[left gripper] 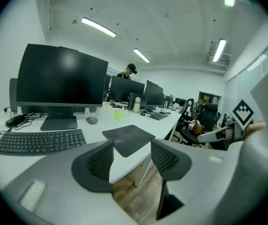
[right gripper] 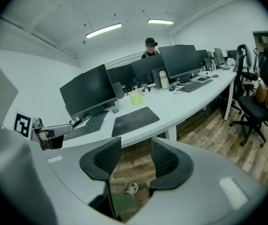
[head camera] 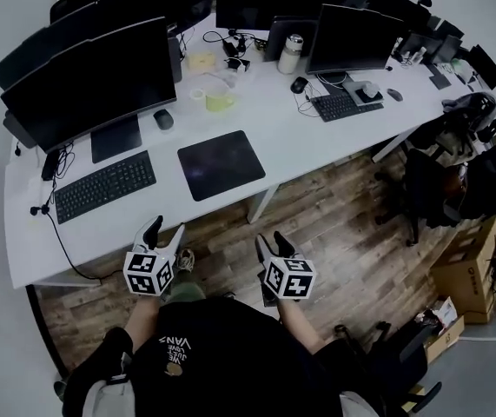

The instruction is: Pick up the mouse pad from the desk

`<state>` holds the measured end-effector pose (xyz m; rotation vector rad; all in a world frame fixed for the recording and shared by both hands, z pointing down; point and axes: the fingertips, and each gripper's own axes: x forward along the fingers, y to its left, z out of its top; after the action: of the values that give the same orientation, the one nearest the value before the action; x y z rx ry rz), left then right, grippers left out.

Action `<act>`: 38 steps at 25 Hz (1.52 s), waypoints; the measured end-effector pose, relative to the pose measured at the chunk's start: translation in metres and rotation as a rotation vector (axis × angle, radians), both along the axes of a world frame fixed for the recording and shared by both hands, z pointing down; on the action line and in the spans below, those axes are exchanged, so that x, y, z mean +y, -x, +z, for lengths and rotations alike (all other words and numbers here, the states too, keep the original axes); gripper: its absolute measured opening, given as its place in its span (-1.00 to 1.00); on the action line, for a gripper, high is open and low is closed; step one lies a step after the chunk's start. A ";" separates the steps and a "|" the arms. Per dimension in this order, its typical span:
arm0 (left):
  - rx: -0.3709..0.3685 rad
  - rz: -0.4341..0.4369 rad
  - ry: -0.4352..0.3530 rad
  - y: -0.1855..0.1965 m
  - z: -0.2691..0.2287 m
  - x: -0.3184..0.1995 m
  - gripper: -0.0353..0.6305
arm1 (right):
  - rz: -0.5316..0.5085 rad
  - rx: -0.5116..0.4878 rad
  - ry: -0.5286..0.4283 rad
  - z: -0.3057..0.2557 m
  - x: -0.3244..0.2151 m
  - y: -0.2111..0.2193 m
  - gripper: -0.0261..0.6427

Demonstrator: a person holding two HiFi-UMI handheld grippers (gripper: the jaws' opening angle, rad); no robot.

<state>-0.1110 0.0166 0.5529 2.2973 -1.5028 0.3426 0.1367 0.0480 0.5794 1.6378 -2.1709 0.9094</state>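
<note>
Your left gripper [head camera: 166,227], lower left of centre, is spread and empty. The pad [head camera: 221,164] lies flat mid-frame on the desk [head camera: 274,129]. Your right gripper [head camera: 271,238] is spread and empty too (both short of the desk). Slide one jaw under the pad's near edge.

The mouse pad [head camera: 221,164] looks matt and cloth-like on the smooth white counter [head camera: 300,133]. Under the counter, the floor [head camera: 343,233] shows wood planks; the monitor screen [head camera: 91,85] gleams slightly.
</note>
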 end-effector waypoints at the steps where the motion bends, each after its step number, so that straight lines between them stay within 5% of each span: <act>1: 0.000 -0.002 -0.004 -0.002 -0.002 -0.006 -0.23 | 0.003 -0.005 0.007 0.002 -0.002 -0.002 -0.35; 17: -0.007 0.091 0.007 0.003 0.014 -0.140 -0.23 | 0.062 0.038 0.067 0.030 -0.113 0.004 -0.35; 38: -0.133 0.270 0.225 0.019 0.090 -0.244 -0.02 | 0.232 0.125 0.233 0.092 -0.210 -0.001 -0.19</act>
<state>-0.1302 -0.2273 0.6432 2.3313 -1.1417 0.7126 0.1372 -0.1624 0.6714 1.7998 -1.7461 1.0480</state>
